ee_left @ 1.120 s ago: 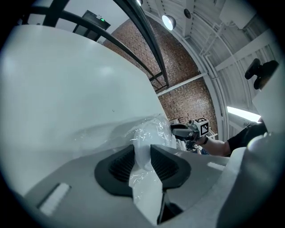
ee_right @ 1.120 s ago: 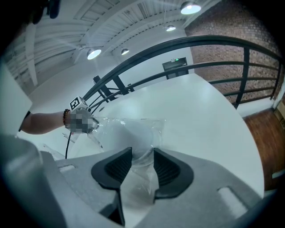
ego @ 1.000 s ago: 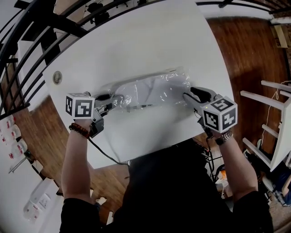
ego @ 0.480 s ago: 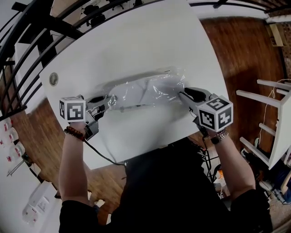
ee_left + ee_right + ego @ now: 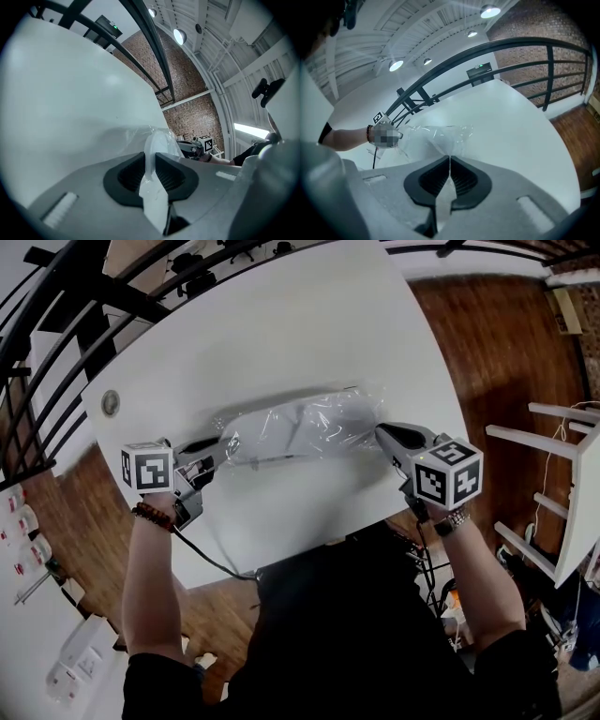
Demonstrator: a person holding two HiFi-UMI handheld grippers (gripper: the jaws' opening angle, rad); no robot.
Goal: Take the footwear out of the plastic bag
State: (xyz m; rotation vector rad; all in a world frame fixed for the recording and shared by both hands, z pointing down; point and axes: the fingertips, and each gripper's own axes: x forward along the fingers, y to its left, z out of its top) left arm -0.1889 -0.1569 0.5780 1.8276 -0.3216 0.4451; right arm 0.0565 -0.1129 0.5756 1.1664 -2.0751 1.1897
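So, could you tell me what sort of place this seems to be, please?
Probably an indoor loft or mezzanine-style workspace, though I can't be sure: there is an exposed brick wall, a dark metal railing running past the white table, and a wooden plank floor.

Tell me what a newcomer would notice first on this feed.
The clear plastic bag lies across the middle of the white table, with pale contents showing dimly through it. The left gripper pinches the bag's left end. The right gripper has its jaws closing on the film at the right end.
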